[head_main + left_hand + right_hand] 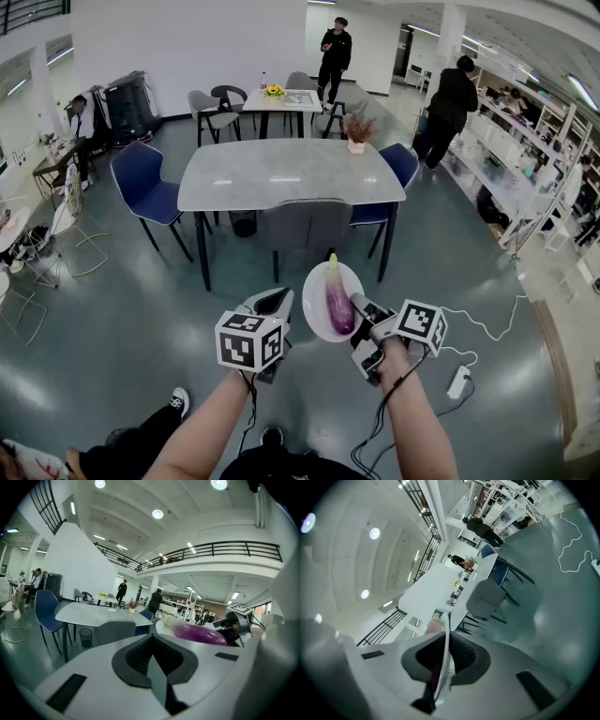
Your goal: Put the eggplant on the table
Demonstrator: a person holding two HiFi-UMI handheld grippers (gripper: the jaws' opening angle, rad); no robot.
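**Though short of the worktop (281,173), the eggplant (337,300) rode a plate (317,281)**

Its rim was pinched in the jaws of the right gripper (360,303); the left gripper (276,302) hung beside, jaws pressed together, empty. Carrying seemed the step; next, the plate needed bringing over the worktop, kept level.

I get bright, even light from round ceiling lamps (157,513), a soft sheen on the glossy floor (94,319), heavy fisheye bending with black corners in both gripper views, and blur closest to the lens.
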